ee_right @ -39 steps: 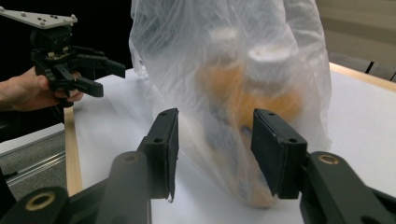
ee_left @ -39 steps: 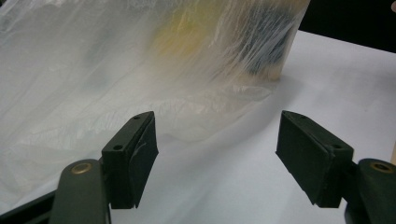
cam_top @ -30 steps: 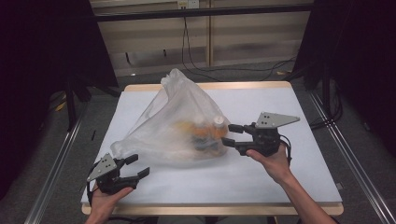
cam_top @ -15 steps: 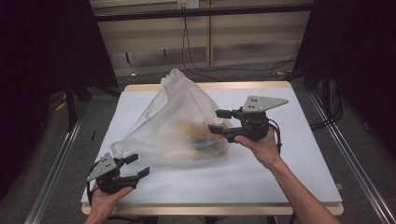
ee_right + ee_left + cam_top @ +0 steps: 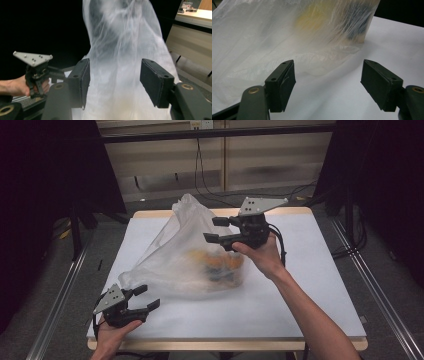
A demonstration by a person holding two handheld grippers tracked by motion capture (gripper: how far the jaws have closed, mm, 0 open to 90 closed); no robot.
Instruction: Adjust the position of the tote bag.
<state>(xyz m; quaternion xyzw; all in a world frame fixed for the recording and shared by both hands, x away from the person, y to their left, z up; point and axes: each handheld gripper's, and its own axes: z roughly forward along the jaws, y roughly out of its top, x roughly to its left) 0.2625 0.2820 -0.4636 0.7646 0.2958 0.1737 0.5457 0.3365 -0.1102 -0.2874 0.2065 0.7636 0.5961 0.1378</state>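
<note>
A thin, crinkly, see-through plastic bag (image 5: 185, 257) sits in the middle of the white worktop (image 5: 310, 285), slumped wide at its base and pulled up to a peak at the far side. Through the cloudy film, blurred orange and dark shapes (image 5: 222, 265) show low in the bag; what they are can't be made out.

The right gripper (image 5: 220, 230) is held up over the bag's right shoulder, wrist cocked, its grey three-cornered plate on top and black fingers (image 5: 216, 238) pointing left across the film. Those fingers have just been opening and stand apart; in the right gripper view the bag's gauzy upper part (image 5: 120, 50) hangs in the gap between the pads, which do not press on it.

The left gripper (image 5: 145, 297) waits at the near left corner, low over the worktop, hand underneath, aimed at the bag's near-left tail. Its fingers (image 5: 283, 85) are spread wide with only bare white surface between them, and the bag's wrinkled lower edge (image 5: 319, 67) lies just beyond the tips, not touching.
</note>
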